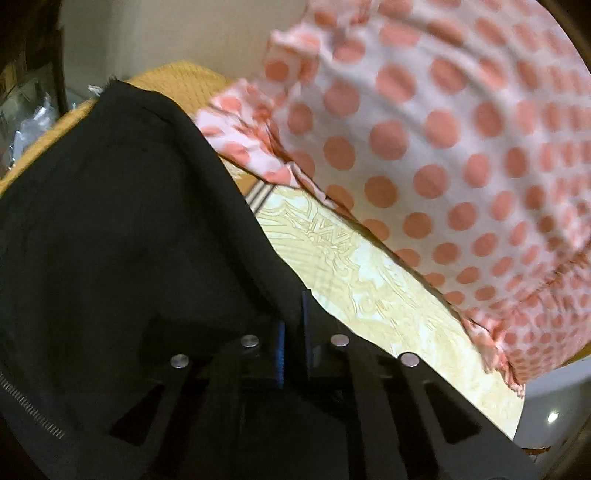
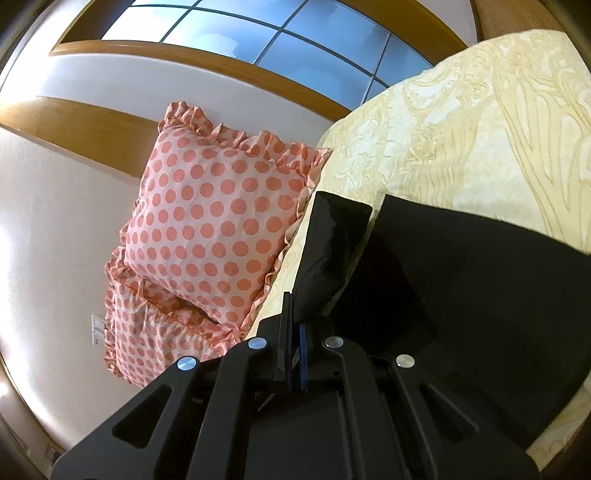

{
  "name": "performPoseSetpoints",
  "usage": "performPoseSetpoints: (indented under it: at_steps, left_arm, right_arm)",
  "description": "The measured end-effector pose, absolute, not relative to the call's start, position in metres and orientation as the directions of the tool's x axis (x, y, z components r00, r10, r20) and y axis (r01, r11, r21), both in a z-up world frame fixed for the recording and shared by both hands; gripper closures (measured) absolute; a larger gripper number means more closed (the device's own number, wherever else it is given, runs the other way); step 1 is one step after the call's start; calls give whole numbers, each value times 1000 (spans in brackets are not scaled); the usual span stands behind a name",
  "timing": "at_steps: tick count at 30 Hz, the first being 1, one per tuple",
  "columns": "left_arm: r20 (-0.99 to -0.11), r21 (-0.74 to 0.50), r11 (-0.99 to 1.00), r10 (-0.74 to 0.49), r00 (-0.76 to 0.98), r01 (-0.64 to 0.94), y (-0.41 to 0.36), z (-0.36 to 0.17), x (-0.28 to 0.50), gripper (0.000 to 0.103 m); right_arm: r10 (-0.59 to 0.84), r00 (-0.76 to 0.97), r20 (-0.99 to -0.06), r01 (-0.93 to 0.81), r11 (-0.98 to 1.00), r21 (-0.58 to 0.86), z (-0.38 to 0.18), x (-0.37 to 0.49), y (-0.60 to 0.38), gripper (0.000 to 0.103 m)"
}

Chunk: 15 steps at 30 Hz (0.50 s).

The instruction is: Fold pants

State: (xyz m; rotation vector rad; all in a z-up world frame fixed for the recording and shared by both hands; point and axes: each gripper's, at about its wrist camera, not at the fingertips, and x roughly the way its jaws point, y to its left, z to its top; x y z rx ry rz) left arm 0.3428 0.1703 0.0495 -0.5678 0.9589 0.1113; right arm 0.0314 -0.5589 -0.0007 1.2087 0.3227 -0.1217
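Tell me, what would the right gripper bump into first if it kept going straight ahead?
Probably the black pants the right gripper already pinches, then the yellow bedspread underneath; depth is hard to judge.

A bed with a cream patterned bedspread [image 2: 480, 122] fills the room's foreground. Two frilled pillows with pink dots [image 2: 214, 221] lean against a pale wall [image 2: 55, 221] trimmed with curved wooden bands [image 2: 85, 127]. A gridded window [image 2: 258, 33] shows blue sky. A white switch plate [image 2: 98, 328] sits beside the lower pillow.
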Motion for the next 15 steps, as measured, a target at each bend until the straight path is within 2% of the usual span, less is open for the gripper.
performPoseSetpoints:
  at_steps: [4, 8, 10, 15]
  left_arm:
    - [-707, -392, 880, -103, 699, -267, 167, 92, 251, 97]
    - [-618, -397, 889, -75, 783, -229, 162, 112, 151, 97]
    - [-603, -390, 888, -46, 797, -244, 158, 108, 102, 97]
    - [-643, -413, 840, 6, 766, -353, 157, 49, 12, 97]
  right_arm:
    - [51, 957, -286, 248, 369, 896, 12, 26, -566, 100]
    - [4, 964, -267, 244, 391, 888, 26, 4, -574, 100]
    - [-9, 963, -271, 253, 387, 887, 26, -5, -577, 100]
    - [-16, 940, -340, 322, 366, 873, 5, -25, -579, 100]
